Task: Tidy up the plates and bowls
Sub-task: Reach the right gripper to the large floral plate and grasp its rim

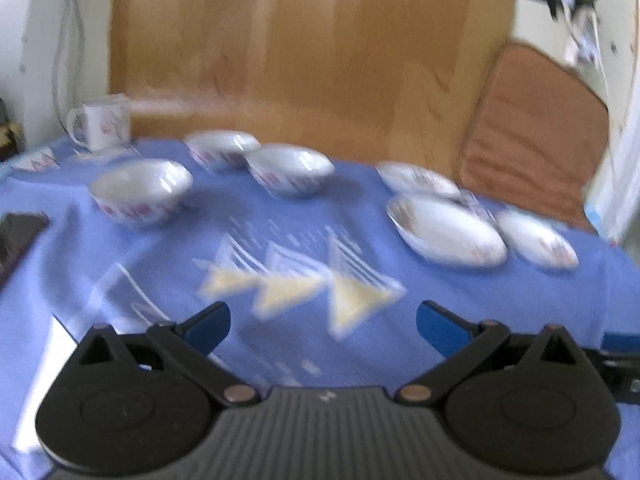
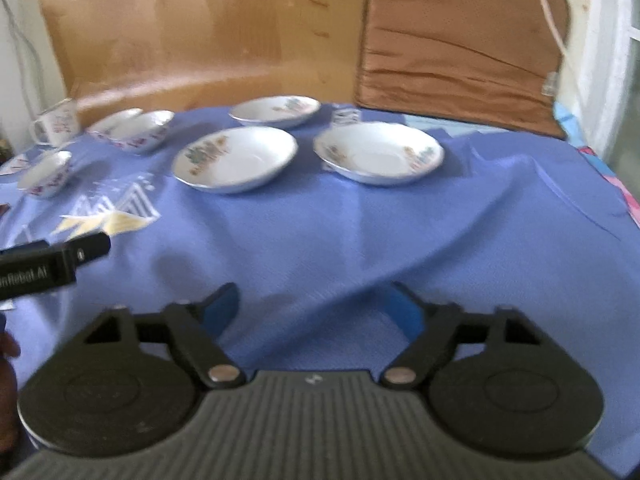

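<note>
Three white patterned bowls (image 1: 140,192) (image 1: 222,148) (image 1: 290,170) stand apart on the blue cloth (image 1: 280,240), far left of three shallow white plates (image 1: 446,228) (image 1: 416,178) (image 1: 536,240). My left gripper (image 1: 323,316) hovers over the cloth's triangle print, open, with nothing between its blue pads. In the right wrist view the plates (image 2: 236,164) (image 2: 380,156) (image 2: 276,111) lie separately ahead, and two bowls (image 2: 132,130) (image 2: 46,174) sit to the left. My right gripper (image 2: 314,300) is open over bare cloth, well short of the plates, holding nothing.
A white mug (image 1: 102,126) stands at the far left corner. A dark flat object (image 1: 18,236) lies at the left edge. A wooden board (image 1: 300,48) and a brown cushion (image 1: 532,140) rise behind the table. The left gripper's black body (image 2: 52,264) juts in from the left.
</note>
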{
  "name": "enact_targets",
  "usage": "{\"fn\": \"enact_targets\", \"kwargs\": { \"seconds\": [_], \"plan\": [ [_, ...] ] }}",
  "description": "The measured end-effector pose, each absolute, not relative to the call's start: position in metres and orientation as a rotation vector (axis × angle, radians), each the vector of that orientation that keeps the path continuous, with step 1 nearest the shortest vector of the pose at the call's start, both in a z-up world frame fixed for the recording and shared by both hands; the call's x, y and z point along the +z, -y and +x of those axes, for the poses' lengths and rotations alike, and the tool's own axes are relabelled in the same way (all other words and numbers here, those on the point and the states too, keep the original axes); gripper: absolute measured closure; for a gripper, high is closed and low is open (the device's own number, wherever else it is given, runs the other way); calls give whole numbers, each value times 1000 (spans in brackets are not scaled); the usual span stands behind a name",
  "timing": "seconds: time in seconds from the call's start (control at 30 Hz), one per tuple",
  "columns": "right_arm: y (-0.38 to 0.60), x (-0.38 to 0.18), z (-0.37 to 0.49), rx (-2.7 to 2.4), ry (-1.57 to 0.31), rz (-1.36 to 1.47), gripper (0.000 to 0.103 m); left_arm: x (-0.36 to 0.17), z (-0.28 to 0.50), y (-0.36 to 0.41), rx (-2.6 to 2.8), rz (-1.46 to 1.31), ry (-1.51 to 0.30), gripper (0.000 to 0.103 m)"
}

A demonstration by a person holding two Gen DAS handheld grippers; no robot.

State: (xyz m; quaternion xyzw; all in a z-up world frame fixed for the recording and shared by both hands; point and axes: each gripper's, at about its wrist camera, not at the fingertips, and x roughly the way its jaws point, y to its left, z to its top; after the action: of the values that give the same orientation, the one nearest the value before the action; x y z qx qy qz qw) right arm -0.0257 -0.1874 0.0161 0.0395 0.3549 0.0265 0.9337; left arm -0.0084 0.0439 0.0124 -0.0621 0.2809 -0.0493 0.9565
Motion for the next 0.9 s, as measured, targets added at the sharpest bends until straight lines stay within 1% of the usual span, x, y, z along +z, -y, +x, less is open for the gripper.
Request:
{"fn": "enact_targets", "kwargs": {
  "seconds": [0.03, 0.1, 0.17, 0.2, 0.23, 0.27, 0.3, 0.43, 0.6, 0.63, 0.67, 0.7, 0.73, 0.77, 0.8, 0.83, 0.87, 0.9],
  "plan": [
    [187, 19, -23, 80, -721, 90, 40, 15, -7, -50, -83, -127, -542, 0],
    [185, 28, -15, 126, -691, 110, 55, 18, -3, -58, -61, -131, -509, 2],
    [184, 36, -3, 159, -655, 116, 63, 19, 4, -60, -63, -145, -524, 11],
    [184, 40, 5, 167, -647, 118, 68, 20, 9, -59, -74, -149, -542, 14],
    [183, 42, 15, 178, -646, 122, 71, 22, 13, -57, -87, -149, -555, 21],
    [183, 43, 24, 190, -651, 126, 78, 26, 19, -54, -102, -146, -565, 26],
    [184, 42, 34, 200, -667, 131, 82, 31, 26, -50, -115, -144, -575, 28],
    [194, 28, 64, 211, -749, 240, 83, 44, 61, -30, -164, -153, -652, 37],
    [211, 26, 73, 210, -741, 366, 80, 33, 112, 2, -174, -111, -747, 38],
    [213, 27, 75, 219, -744, 385, 80, 28, 120, 5, -168, -109, -772, 42],
    [214, 27, 78, 233, -749, 406, 80, 22, 129, 8, -169, -122, -807, 48],
    [215, 27, 79, 246, -747, 424, 79, 18, 133, 8, -172, -136, -826, 50],
    [215, 28, 81, 243, -745, 425, 78, 17, 134, 10, -167, -142, -816, 55],
    [212, 28, 83, 229, -744, 408, 78, 16, 135, 13, -181, -134, -814, 64],
    [210, 27, 87, 218, -747, 395, 78, 16, 134, 15, -194, -135, -815, 70],
    [210, 24, 91, 217, -758, 397, 78, 16, 132, 17, -208, -137, -812, 83],
    [210, 21, 95, 219, -772, 412, 78, 16, 130, 19, -228, -139, -813, 87],
    [209, 17, 98, 223, -782, 426, 84, 16, 127, 21, -218, -129, -808, 87]
  ]
}}
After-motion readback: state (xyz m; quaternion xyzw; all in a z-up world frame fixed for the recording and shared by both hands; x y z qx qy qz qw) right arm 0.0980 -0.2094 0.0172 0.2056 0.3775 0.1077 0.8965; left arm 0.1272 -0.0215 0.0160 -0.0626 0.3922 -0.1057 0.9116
